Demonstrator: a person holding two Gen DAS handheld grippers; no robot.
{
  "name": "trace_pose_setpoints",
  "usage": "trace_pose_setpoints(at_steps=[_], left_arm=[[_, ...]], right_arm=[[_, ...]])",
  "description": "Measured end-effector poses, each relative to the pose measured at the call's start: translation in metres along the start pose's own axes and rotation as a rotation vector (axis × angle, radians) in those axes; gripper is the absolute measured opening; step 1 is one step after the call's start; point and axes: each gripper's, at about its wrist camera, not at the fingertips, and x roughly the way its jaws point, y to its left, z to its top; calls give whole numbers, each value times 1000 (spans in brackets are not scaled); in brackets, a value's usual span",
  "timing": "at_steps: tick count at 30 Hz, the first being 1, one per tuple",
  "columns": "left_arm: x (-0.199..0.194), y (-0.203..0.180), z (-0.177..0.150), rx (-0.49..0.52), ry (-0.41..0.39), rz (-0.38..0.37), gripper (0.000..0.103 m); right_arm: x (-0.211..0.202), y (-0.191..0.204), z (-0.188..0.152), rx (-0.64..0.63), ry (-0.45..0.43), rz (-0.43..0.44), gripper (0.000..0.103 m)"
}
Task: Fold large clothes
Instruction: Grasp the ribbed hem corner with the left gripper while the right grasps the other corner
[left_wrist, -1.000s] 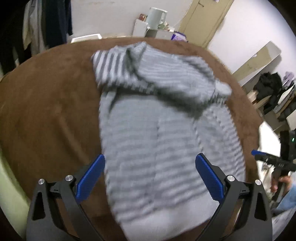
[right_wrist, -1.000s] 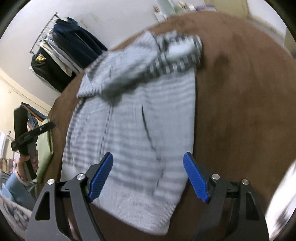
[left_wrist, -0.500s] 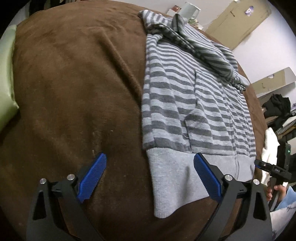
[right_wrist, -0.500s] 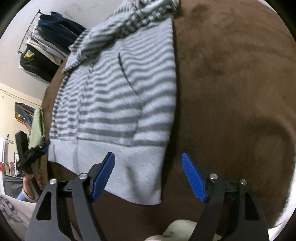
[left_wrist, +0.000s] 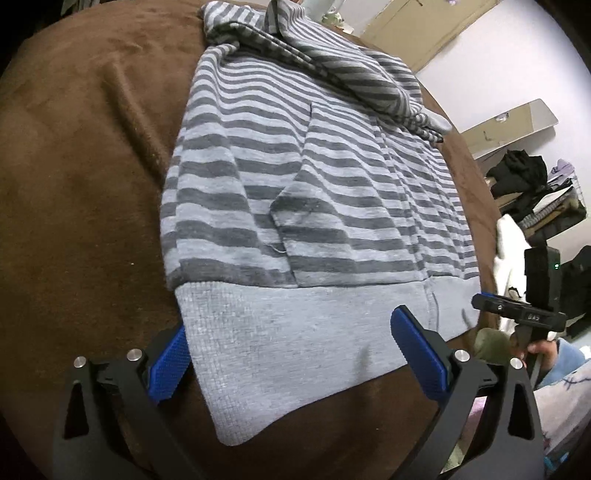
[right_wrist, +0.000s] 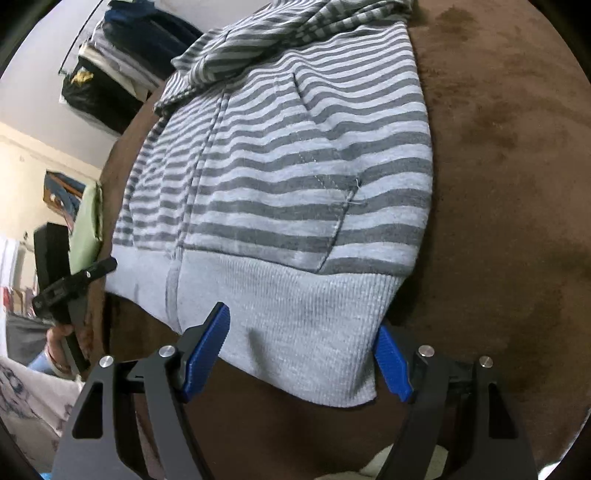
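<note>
The brown plush bed (left_wrist: 74, 184) carries everything; its nap is short and velvety, with shallow creases. On it lies the striped hoodie (left_wrist: 314, 177), front up, sleeves folded in across the chest at the far end. Its long axis runs from the near edge of the bed away toward the far edge. The body is soft knit in grey and pale bands, with a kangaroo pocket and a centre zip line.

The plain ribbed hem (left_wrist: 295, 332) is the nearest part, close to the near edge of the bed. Each gripper faces one hem corner: the left gripper (left_wrist: 291, 354) straddles the left corner, the right gripper (right_wrist: 299, 354) the right one. Both grippers stand wide apart, blue textured pads clear of the cloth, nothing clamped. Neither hand is clearly nearer.

Judgement: the next move likely calls for pinching both corners together; the thick rib should grip well.
</note>
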Motion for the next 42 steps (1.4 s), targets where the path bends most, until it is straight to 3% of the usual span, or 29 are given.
trace_pose_setpoints(at_steps=[3,5,11,13,17,26,28,35,39,42], left_arm=[[-4,-1,2,-8,2,-12,95],[-7,-4,2,3,-2,16,90],[-11,-2,-1,-23,-22,118,64],[-14,1,-3,-15,-44,159,51],[-21,12,-4,-61,-73,173,34],[-38,-4,2,-11,-115,207,27],[-40,-7,6,-6,-120,180,17],[-23,-10,11,13,-82,241,17],[-13,5,3,-40,-33,247,35],[-9,12,-1,-77,-29,192,37]], right_arm=[[0,2,1,7,-10,19,74],[1,5,3,13,-20,38,65],[-2,2,4,20,-33,1,32],[-3,-2,3,23,-39,-19,15],[-7,-3,1,20,-50,-33,12],[-20,7,5,3,-63,-53,11],[-23,10,6,-3,-68,-54,11],[-27,12,7,-10,-72,-47,11],[-22,7,6,13,-47,-43,11],[-18,3,4,31,-30,-37,12]])
